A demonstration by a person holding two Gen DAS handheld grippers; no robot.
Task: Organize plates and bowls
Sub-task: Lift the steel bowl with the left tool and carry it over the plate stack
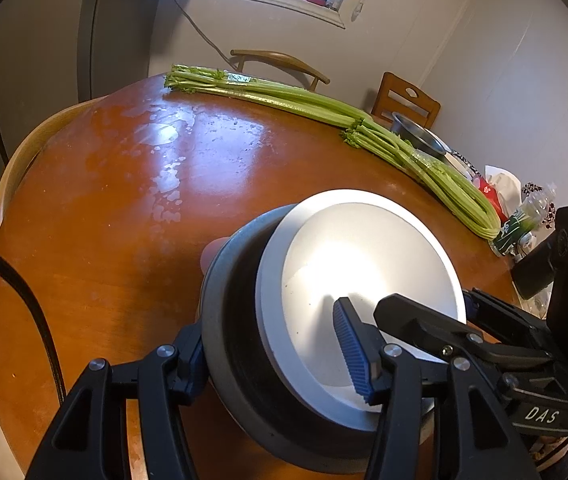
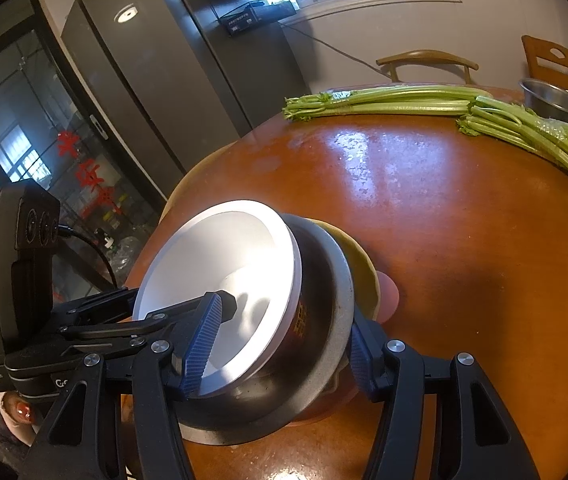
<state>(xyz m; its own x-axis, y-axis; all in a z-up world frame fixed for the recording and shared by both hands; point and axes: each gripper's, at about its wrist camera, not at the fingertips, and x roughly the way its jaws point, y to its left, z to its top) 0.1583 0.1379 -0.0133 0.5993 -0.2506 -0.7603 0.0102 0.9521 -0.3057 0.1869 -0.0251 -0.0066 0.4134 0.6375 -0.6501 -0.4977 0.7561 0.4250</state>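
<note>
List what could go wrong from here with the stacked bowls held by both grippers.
1. The white bowl sits tilted inside the dark grey-rimmed bowl; both the left gripper and right gripper pinch across the nested rims, so an uneven pull could let the white one slide out.
2. The stack overhangs the round wooden table's edge, so a slip might drop it.

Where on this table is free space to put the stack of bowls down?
The wide middle of the table, between the bowl stack and the celery, is bare. The far right edge is crowded: a steel bowl and packets behind the celery.
</note>
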